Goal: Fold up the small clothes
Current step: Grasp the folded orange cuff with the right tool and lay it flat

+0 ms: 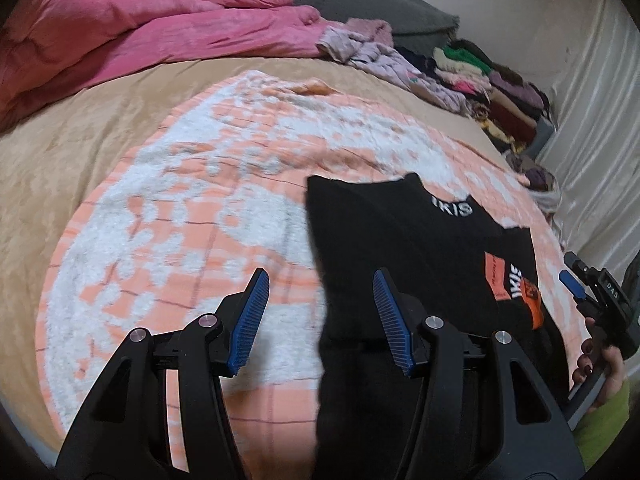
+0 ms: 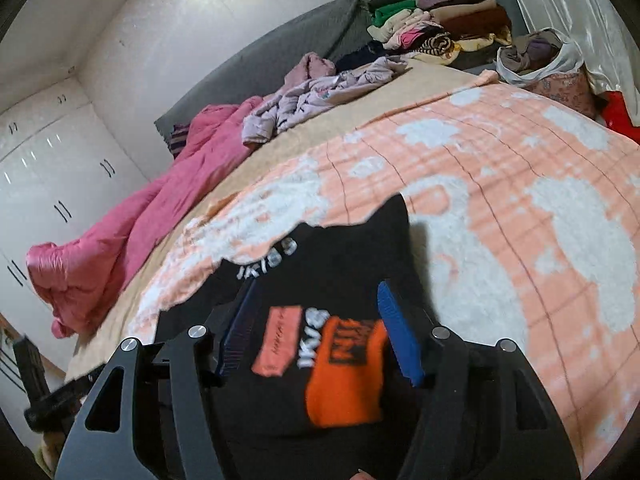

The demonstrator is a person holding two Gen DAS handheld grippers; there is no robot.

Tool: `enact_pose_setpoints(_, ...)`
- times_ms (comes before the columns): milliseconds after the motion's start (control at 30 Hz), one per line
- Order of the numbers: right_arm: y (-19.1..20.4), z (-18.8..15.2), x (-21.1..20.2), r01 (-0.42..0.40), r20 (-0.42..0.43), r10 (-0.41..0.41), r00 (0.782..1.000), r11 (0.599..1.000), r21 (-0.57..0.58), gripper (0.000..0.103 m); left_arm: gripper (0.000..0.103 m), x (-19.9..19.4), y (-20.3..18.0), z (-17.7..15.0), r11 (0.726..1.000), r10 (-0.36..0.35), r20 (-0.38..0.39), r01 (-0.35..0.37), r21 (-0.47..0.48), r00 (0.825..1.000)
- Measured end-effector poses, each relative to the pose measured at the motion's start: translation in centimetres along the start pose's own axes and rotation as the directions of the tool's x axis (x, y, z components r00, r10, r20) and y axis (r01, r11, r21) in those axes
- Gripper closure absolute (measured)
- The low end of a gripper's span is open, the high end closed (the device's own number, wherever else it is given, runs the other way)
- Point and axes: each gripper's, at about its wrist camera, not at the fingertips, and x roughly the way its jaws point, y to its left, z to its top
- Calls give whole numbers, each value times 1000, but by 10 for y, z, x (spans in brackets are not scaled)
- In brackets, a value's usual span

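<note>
**Black top flat on the peach blanket**

The black garment (image 1: 404, 240) lies on the peach-and-white blanket (image 1: 192, 208), long axis running away from the person, neckline at the far end. Left gripper (image 1: 320, 320) hangs unclenched at its left edge; right gripper (image 2: 320, 332) hovers released over the orange patch (image 2: 348, 372).
</note>
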Motion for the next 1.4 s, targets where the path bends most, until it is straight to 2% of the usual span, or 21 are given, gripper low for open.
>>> enact_pose_setpoints(167,-9,-10,10,42,-61,-42,997,999,-4,44,57,18,-44,4,989,1,-25,3,147,1000)
enact_pose_setpoints(267,-10,-16,25,69,-145,-75,987,997,-43,44,57,32,-66,6,972,8,-36,0,233,999)
enact_pose_setpoints(400,-9,-22,44,90,-192,-102,976,993,-73,45,57,50,-76,4,961,6,-67,13,276,998)
enact_pose_setpoints(467,-8,-25,52,91,-213,-108,971,992,-86,74,57,52,-73,2,964,-24,-68,41,261,997)
enact_pose_setpoints(500,-7,-27,56,94,-230,-113,967,991,-96,79,57,52,-70,0,966,-34,-62,49,253,997)
enact_pose_setpoints(533,-4,-27,56,94,-230,-118,966,989,-110,91,57,52,-68,-2,966,-47,-60,61,250,997)
enact_pose_setpoints(567,-1,-26,55,89,-224,-116,968,988,-126,94,56,53,-68,-3,965,-54,-62,68,253,997)
enact_pose_setpoints(700,19,-8,40,62,-161,-92,983,980,-187,94,56,54,-68,-4,959,-63,-51,74,272,997)
enact_pose_setpoints(800,37,8,32,72,-106,-107,989,955,-288,95,56,54,-65,-2,963,-79,-47,88,254,996)
enact_pose_setpoints(900,50,19,34,107,-60,-140,988,918,-381,95,56,54,-66,-1,963,-82,-40,90,255,996)
enact_pose_setpoints(1100,53,31,40,143,3,-157,988,890,-432,95,56,57,-70,1,960,-88,-28,92,266,996)
enact_pose_setpoints(1233,40,23,57,183,-43,-221,974,887,-423,95,56,71,-71,-5,956,-48,-71,66,284,996)
enact_pose_setpoints(1400,25,7,69,208,-88,-264,960,891,-404,95,56,74,-71,-7,954,-37,-79,59,295,996)
